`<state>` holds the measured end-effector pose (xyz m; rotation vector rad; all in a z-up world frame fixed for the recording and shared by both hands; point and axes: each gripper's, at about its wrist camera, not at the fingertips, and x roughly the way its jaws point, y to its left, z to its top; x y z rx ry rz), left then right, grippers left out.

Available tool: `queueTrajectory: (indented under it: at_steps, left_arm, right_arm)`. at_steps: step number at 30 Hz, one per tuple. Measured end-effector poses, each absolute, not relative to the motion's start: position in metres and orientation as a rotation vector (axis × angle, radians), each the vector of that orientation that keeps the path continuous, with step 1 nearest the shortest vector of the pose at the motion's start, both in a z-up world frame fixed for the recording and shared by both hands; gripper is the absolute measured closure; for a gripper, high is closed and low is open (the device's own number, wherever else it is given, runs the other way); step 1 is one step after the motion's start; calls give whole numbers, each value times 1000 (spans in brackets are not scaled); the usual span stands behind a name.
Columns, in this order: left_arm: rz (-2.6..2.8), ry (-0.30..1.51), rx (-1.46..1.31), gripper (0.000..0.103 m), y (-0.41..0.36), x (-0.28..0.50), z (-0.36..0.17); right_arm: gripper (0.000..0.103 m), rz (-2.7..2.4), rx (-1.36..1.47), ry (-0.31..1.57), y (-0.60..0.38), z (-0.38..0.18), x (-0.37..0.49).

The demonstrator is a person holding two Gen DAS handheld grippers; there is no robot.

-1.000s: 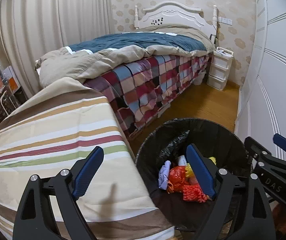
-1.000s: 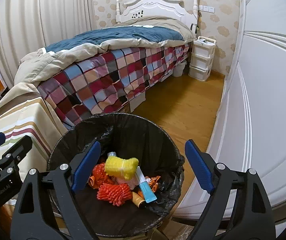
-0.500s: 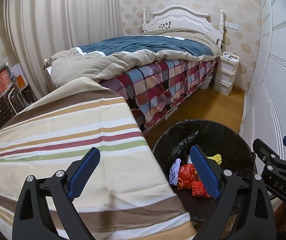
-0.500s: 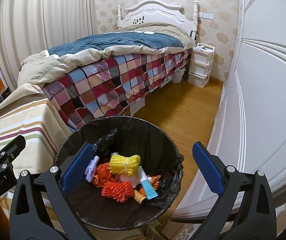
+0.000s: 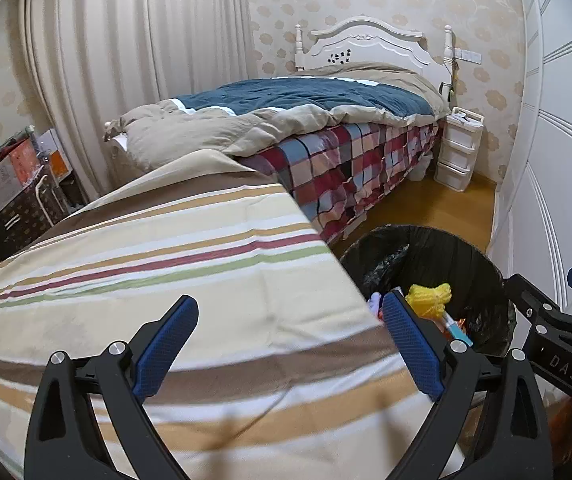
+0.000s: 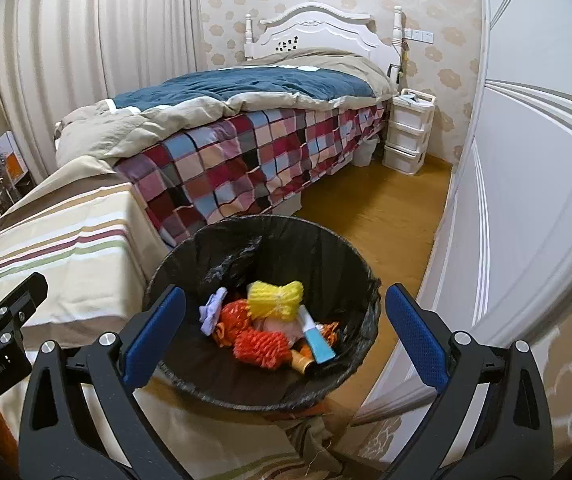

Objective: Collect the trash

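A black-lined trash bin (image 6: 325, 240) stands on the floor beside the striped table. It holds a yellow net bundle (image 6: 276, 299), an orange net bundle (image 6: 264, 344), a blue tube (image 6: 315, 343) and a pale purple scrap (image 6: 212, 308). My right gripper (image 6: 286, 336) is open and empty above the bin. My left gripper (image 5: 289, 344) is open and empty over the striped tablecloth (image 5: 166, 264), with the bin (image 5: 445, 248) to its right and the yellow bundle (image 5: 429, 298) showing inside.
A bed (image 6: 246, 136) with a checked cover lies behind the bin. A white drawer unit (image 6: 407, 136) stands by the headboard. A white wardrobe (image 6: 525, 160) runs along the right. Boxes (image 5: 10, 184) are stacked at far left. Wooden floor (image 6: 385, 216) lies between bed and wardrobe.
My left gripper has swung left, from over the bin to over the striped tablecloth. My right gripper has pulled back and up from the bin. Both stay open.
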<state>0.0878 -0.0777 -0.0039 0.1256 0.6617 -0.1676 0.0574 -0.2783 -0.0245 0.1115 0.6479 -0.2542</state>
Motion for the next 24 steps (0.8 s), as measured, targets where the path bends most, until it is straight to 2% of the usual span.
queueTrajectory:
  at_steps: [24]
  left_arm:
    - [-86, 552, 67, 7, -23, -6, 33]
  right_arm:
    - [5, -153, 58, 565, -229, 14, -36]
